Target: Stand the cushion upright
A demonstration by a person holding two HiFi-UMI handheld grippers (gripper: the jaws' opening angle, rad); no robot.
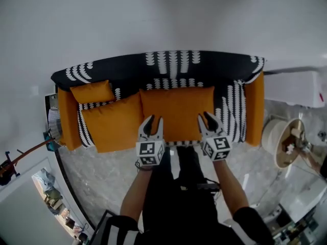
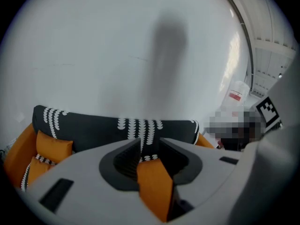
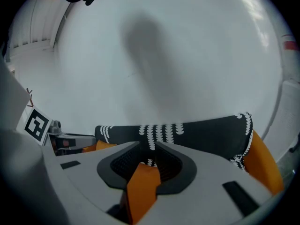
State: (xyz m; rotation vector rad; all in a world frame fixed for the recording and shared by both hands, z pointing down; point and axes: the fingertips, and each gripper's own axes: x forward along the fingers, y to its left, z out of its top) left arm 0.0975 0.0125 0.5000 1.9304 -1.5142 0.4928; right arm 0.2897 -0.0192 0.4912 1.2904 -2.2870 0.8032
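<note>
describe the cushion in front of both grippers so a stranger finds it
Find the black-and-white sofa against the wall. Three orange cushions lie on it. The cushion is the rightmost, at the seat's middle; the other two sit further left.

The cushion (image 1: 177, 111) is showing matt orange cloth; the sofa (image 1: 127, 68) is showing matt black-and-white patterned fabric; the floor (image 1: 102, 172) is appearing smooth, marbled, slightly glossy.

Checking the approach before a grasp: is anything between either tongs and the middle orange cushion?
Nothing visible does. The middle orange cushion has its near edge between the jaws of both the left tongs and the right tongs, with no other object intervening.
</note>
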